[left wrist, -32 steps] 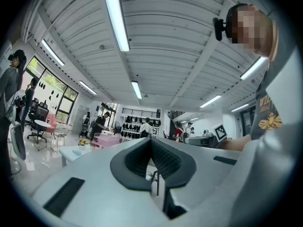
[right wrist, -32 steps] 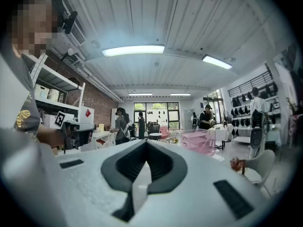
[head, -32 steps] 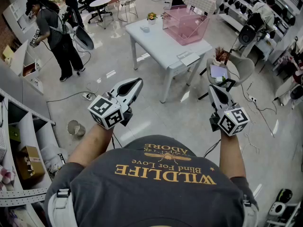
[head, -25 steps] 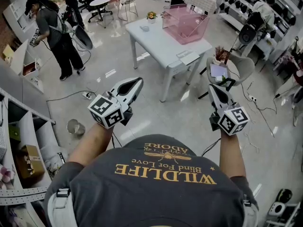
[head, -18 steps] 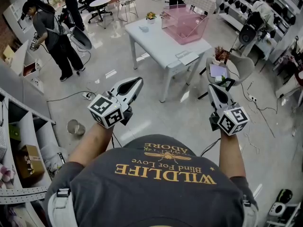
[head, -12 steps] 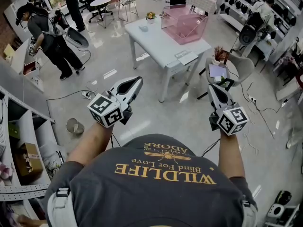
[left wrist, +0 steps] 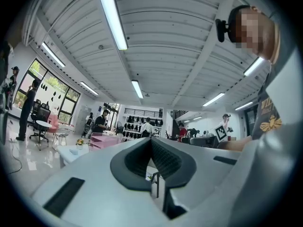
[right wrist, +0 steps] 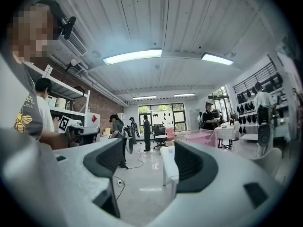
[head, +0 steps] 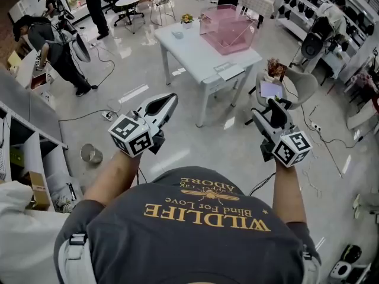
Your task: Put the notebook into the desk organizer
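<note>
Right gripper (head: 266, 108) jaws, previously together, are opening with nothing between them. Left gripper (head: 170, 98) jaws are together, empty. Notebook (head: 231, 71) lies on the white table (head: 189, 49) near the pink desk organizer (head: 228, 31), well ahead of both grippers.

Shelving (head: 26, 114) cut off left, tabletop items (head: 228, 71) tiny

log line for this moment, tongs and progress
left tongs: shut, empty | right tongs: opening, nothing between | white table: ahead, not reached
</note>
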